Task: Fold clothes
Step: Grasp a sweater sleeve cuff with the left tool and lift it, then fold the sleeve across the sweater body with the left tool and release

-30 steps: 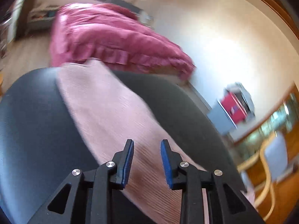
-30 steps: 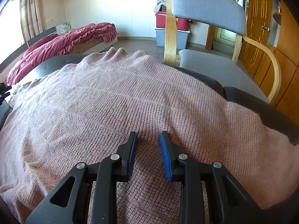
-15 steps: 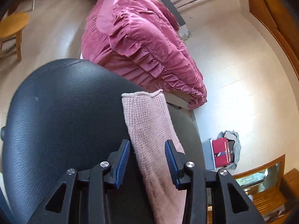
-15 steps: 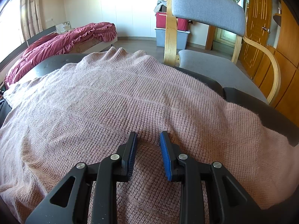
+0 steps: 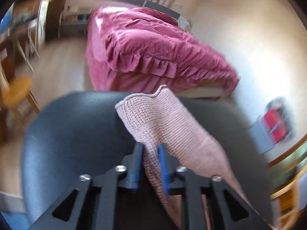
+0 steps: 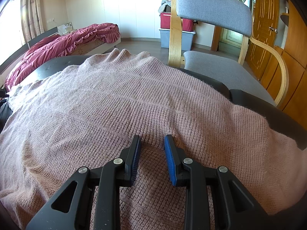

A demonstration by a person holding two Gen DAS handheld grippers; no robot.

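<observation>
A pink knitted sweater [image 6: 134,99] lies spread across a round black table [image 6: 57,65]. In the left wrist view, its sleeve [image 5: 159,118] rises off the black table [image 5: 76,134], and my left gripper [image 5: 150,147] is shut on the sleeve just behind the cuff. The cuff flops forward above the blue pads. My right gripper [image 6: 152,140] rests low on the sweater's body near the front, open, with only flat knit between its fingers.
A bed with a crimson quilt [image 5: 153,44] stands beyond the table. A grey-cushioned wooden chair [image 6: 214,38] sits close behind the table's right side. A red box on a grey bin [image 6: 172,30] is by the far wall. A wooden stool [image 5: 17,92] is at the left.
My left gripper closed on the sleeve and lifted it, so the cuff now hangs above the table. The right gripper has not moved.
</observation>
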